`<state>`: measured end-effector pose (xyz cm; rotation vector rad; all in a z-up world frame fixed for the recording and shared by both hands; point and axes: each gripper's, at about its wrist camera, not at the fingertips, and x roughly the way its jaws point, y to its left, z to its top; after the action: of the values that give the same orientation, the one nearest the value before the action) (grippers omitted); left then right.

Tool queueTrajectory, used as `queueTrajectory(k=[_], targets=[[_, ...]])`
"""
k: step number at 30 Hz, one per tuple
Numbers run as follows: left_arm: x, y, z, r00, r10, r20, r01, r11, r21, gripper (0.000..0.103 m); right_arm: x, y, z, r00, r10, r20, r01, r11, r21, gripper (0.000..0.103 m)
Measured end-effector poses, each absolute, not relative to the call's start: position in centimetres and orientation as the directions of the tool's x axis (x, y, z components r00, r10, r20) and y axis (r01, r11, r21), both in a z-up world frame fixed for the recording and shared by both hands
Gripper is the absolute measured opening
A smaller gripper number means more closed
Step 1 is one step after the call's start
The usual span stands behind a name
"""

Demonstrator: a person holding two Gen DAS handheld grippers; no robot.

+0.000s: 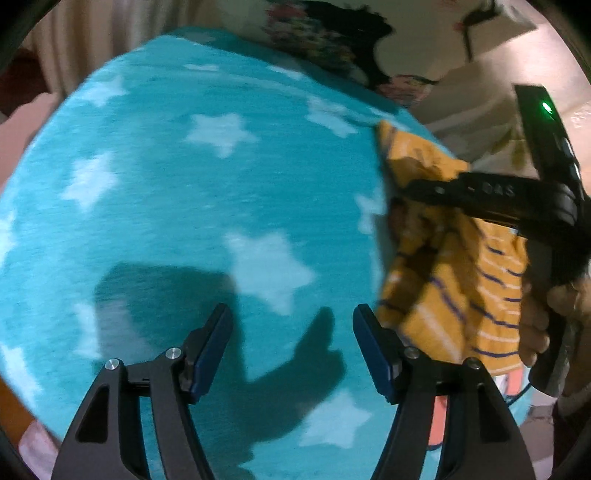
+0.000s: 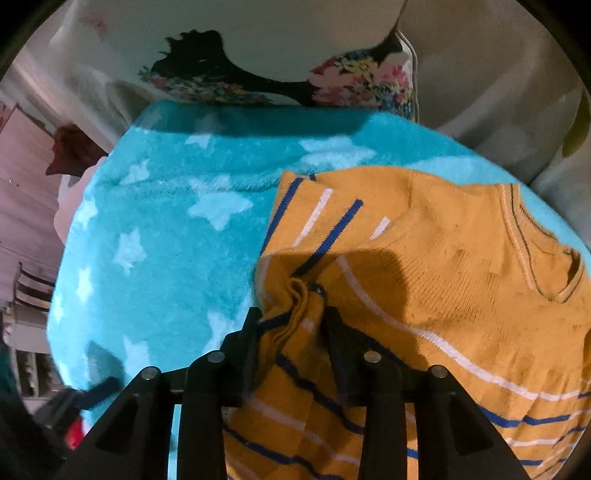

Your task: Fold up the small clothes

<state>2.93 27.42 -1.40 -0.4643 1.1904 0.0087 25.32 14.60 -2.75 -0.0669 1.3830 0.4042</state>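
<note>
Nearest in the right wrist view: right gripper [image 2: 291, 325], black fingers [image 2: 338, 332] drawn in tight on a bunched ribbed edge of the mustard striped sweater [image 2: 443, 295] (a cuff or a hem, hard to tell which). Fabric gathered into a ridge between the pads, with blue and white stripes running under and past the jaws. Beyond the clamp, the sweater spread over the right part of the teal star blanket [image 2: 155, 229], collar [image 2: 546, 266] toward the far right, one striped part folded over near the middle. Farther back, a floral pillow [image 2: 362, 77] with a dark pattern, touching the blanket's far edge.

Nearest in the left wrist view: left gripper [image 1: 291, 332], blue-padded fingers [image 1: 210, 354] spread wide apart, nothing between them, hovering over bare blanket [image 1: 184, 192] and casting a forked shadow [image 1: 207, 306] on the pile. To the right, the same sweater [image 1: 461, 288] raised off the blanket in a crumpled hang, with the other gripper [image 1: 399, 192] across it and the person's hand [image 1: 569, 306] wrapped on its handle. Green indicator light [image 1: 546, 108] lit on that tool's upper body. Farther off, the flowered pillow [image 1: 321, 33], blurred.
</note>
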Motion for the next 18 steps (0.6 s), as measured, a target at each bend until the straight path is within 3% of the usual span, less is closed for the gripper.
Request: queueTrajectory(k=[4,13,18], targets=[[4.3,25.5,-1.8,0.399,-0.323,-0.858,-0.192,0.886,-0.423,0.068,25.3,15.8,-2.2,0.116,0.186,-0.976,-0.329,0.934,0.139,0.062],[5.0,22.8,-2.1,0.422,-0.434,-0.796,-0.155,0.83,-0.535,0.068,25.0,20.5,-4.8,0.104,-0.088,-0.991,-0.477,0.87,-0.127,0.075],[4.3,22.9,-2.2,0.445,-0.517,-0.731,-0.156,0.759,-0.632,0.069,24.7,21.1,-5.0,0.113,-0.121,-0.986,-0.502,0.85,-0.161,0.075]])
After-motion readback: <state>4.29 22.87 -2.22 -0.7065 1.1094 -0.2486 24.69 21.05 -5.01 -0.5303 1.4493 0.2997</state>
